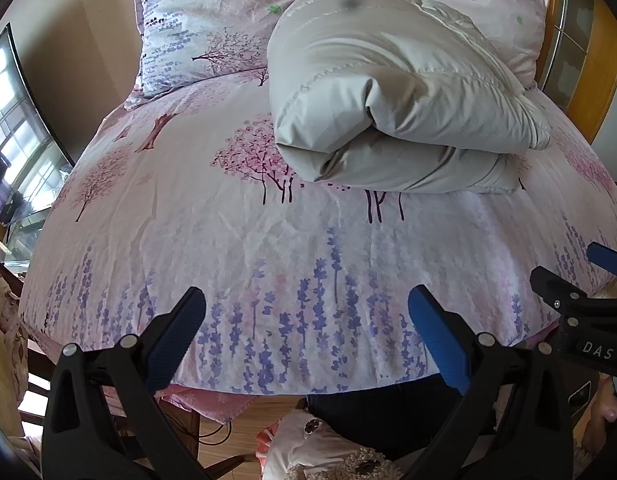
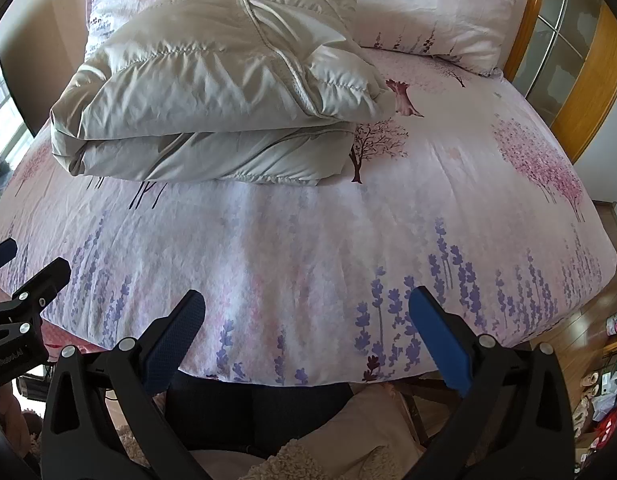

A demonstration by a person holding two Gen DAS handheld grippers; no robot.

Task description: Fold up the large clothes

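A pale grey puffy quilted jacket lies folded in a thick bundle on the bed, toward the pillows; it also shows in the right wrist view. My left gripper is open and empty, hovering over the near edge of the bed, well short of the jacket. My right gripper is open and empty over the same near edge, to the right of the left one. The right gripper shows at the right edge of the left wrist view, and the left gripper at the left edge of the right wrist view.
The bed has a pink floral sheet with purple lavender print. Pillows lie at its far end by a wooden headboard. A TV screen stands at the left. Clutter lies on the floor at the right.
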